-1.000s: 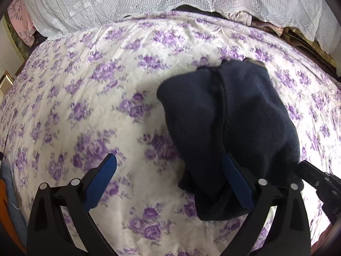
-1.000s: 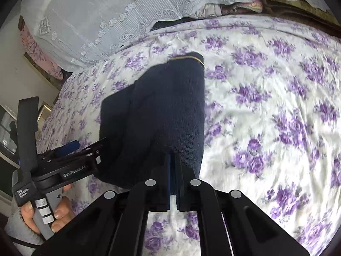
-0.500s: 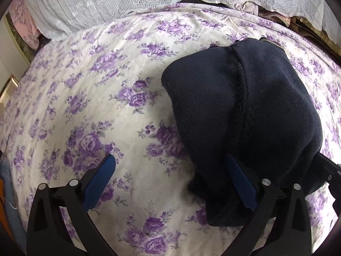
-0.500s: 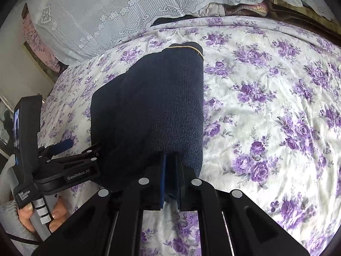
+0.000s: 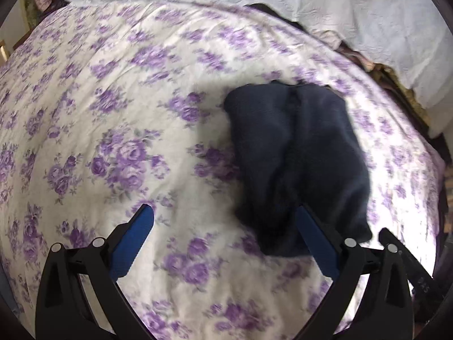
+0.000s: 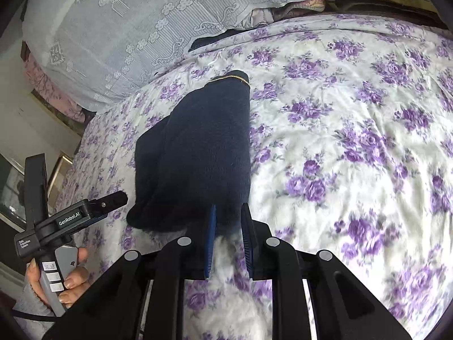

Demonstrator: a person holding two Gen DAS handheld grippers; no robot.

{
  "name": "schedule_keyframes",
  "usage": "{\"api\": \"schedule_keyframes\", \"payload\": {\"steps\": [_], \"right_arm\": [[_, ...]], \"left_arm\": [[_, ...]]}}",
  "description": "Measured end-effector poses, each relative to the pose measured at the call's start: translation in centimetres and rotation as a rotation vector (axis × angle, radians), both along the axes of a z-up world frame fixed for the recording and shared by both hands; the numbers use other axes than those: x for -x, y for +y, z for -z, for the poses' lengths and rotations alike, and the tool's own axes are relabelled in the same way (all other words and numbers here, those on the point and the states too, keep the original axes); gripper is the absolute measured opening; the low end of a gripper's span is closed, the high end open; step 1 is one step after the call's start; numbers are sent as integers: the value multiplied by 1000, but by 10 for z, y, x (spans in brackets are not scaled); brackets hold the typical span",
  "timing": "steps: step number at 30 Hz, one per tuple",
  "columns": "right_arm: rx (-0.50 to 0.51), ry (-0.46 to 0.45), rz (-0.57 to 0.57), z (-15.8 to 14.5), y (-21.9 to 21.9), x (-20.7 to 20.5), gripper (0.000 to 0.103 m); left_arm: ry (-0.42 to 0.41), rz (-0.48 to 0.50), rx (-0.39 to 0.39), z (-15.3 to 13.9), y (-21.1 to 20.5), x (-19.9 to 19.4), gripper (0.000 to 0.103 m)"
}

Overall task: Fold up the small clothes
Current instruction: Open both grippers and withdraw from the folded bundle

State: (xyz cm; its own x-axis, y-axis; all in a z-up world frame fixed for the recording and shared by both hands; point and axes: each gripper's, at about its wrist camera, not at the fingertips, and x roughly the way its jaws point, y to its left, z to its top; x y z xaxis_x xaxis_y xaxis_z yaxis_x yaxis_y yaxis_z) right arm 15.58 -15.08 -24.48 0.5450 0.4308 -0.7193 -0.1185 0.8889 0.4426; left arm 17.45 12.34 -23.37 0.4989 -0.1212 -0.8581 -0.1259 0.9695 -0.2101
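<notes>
A dark navy knit garment lies folded lengthwise on the purple-flowered bedspread. In the right wrist view the garment has a thin gold-trimmed cuff at its far end. My left gripper is wide open and empty, its right finger beside the garment's near end. My right gripper has its jaws a small gap apart at the garment's near edge, no cloth pinched between them. The left gripper also shows in the right wrist view, left of the garment.
A white lace cover hangs over the furniture behind the bed. A pile of other clothes lies at the back. The bed's right edge drops off close to the garment.
My right gripper has opened a little and let go of the garment's near edge. The garment has settled flat on the bed. My left gripper has drawn back from it, still open.
</notes>
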Motion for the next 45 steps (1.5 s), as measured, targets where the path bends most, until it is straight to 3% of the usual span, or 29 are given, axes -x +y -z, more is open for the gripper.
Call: {"api": "schedule_keyframes", "payload": {"steps": [3, 6, 8, 9, 10, 12, 17, 23, 27, 31, 45], "right_arm": [[10, -7, -15, 3, 6, 1, 19], [13, 32, -26, 18, 13, -5, 21], [32, 71, -45, 31, 17, -6, 29], [61, 129, -56, 43, 22, -8, 27], [75, 120, -56, 50, 23, -7, 20], [111, 62, -59, 50, 25, -1, 17], [15, 96, -81, 49, 13, -4, 29], [-82, 57, -35, 32, -17, 6, 41], [-154, 11, 14, 14, -37, -6, 48], [-182, -8, 25, 5, -44, -19, 53], [-234, -13, -6, 12, -25, -85, 60]], "left_arm": [[14, 32, -85, 8, -17, -1, 98], [104, 39, -143, 42, -26, -11, 99], [73, 38, -154, 52, -29, -8, 99], [63, 42, -173, 52, -31, -6, 99], [61, 43, -195, 51, -34, -6, 99], [72, 47, -205, 50, -35, -8, 99], [106, 54, -88, 39, -17, -15, 99], [4, 91, -9, 4, 4, -27, 99], [-18, 95, 54, -5, 8, -49, 99], [0, 123, 81, 0, 5, -73, 98], [52, 225, 181, 35, -16, -82, 98]]}}
